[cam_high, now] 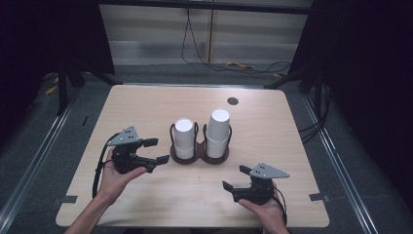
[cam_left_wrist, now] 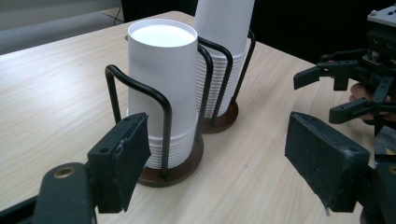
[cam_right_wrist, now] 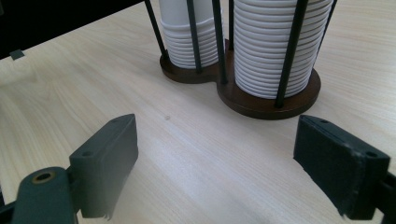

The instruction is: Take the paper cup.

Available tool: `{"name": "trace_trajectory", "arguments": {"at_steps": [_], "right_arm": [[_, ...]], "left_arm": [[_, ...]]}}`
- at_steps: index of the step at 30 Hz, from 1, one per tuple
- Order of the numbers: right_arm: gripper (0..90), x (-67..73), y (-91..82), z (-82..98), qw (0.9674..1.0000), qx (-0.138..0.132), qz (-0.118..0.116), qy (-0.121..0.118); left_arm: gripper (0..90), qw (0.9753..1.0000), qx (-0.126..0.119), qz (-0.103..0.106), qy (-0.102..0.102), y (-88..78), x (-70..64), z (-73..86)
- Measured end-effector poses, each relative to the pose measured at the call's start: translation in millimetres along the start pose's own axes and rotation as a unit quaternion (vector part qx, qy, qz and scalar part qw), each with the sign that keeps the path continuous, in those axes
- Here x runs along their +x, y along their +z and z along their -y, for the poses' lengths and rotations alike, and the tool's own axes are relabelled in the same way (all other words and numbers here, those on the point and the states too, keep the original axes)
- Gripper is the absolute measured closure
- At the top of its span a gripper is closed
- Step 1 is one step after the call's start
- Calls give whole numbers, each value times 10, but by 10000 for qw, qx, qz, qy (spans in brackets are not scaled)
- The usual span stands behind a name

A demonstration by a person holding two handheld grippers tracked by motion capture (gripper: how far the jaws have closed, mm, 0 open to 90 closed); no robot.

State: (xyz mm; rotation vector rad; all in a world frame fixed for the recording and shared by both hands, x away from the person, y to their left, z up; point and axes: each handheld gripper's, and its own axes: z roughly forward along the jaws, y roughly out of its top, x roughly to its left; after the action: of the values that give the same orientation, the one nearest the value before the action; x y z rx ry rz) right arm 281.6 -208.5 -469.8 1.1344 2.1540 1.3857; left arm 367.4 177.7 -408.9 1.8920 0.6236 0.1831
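On the wooden table (cam_high: pixel 146 102) a dark cup holder (cam_high: pixel 199 157) carries two stacks of white paper cups upside down — a shorter left stack (cam_high: pixel 184 139) and a taller right stack (cam_high: pixel 218 132), side by side in their wire loops. The left gripper (cam_high: pixel 155 151) hangs just beside the shorter stack with its jaws wide and nothing between them. The right gripper (cam_high: pixel 235 177) sits low near the table's front edge, well apart from the holder — its jaws are spread wide too, with bare table between them.

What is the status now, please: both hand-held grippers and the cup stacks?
Left hand-held gripper open, facing shorter cup stack. Right hand-held gripper open, empty. Holder wires flank that stack.
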Motion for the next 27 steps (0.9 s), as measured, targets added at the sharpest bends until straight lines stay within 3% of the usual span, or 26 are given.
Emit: {"name": "trace_trajectory", "arguments": {"at_steps": [6, 9, 12, 13, 18, 22, 27], "right_arm": [[139, 6, 14, -1, 10000, 38, -23, 13], [151, -2, 7, -3, 10000, 40, -56, 27], [151, -8, 6, 1, 10000, 52, -57, 42], [151, -11, 13, 3, 10000, 71, -60, 36], [151, -13, 16, 5, 9999, 84, -60, 39], [150, -23, 20, 14, 9999, 116, -56, 46], [151, -20, 20, 10, 9999, 117, -68, 51]], "left_arm": [[228, 10000, -24, -74, -30, 21, 2, -85], [236, 9999, 100, 55, -82, 48, 22, -128], [238, 9999, 136, -22, 59, 60, 26, -148], [251, 9997, 59, -103, 201, 76, 22, -167], [275, 9992, 125, -109, 369, 102, 30, -219], [228, 9996, 179, 84, 189, 128, 90, -277], [213, 9995, 246, 10, 210, 174, 100, -307]]}}
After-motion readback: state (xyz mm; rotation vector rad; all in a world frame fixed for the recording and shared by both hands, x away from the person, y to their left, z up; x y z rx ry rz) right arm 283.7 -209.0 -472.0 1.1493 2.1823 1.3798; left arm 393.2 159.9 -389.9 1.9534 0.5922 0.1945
